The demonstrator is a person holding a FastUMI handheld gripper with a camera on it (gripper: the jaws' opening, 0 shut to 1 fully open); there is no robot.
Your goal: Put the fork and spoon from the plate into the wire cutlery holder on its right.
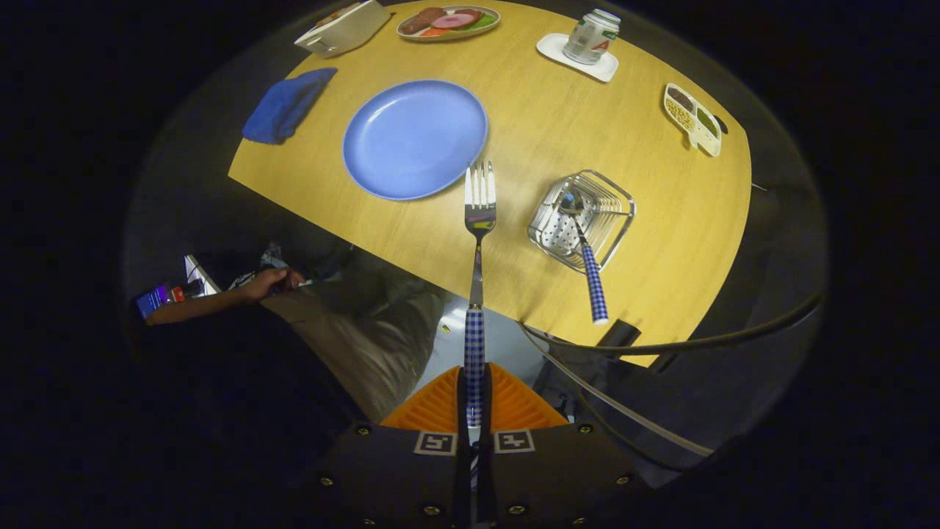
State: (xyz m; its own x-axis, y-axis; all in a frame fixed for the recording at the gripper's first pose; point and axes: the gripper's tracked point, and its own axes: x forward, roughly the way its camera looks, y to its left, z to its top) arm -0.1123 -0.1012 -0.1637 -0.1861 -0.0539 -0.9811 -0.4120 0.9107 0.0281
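With the spoon already standing in the wire cutlery holder, the fork is the step in hand: the gripper has its fingers clamped on the checked handle, tines forward above the table beside the empty plate. Next it likely must swing right and drop in tines-first.

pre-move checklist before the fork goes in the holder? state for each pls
1. Grip: gripper shut on the fork by its checked handle, tines pointing ahead. ok.
2. Spoon already standing in the wire cutlery holder, handle leaning out toward the table edge. ok.
3. Blue plate bare, no cutlery left on it. ok.
4. Alignment: fork sits between plate and holder, not over the holder opening. not ok.
5. Room in the holder beside the spoon: open space visible left of the spoon. ok.
6. Fork height above the yellow table: cannot tell.
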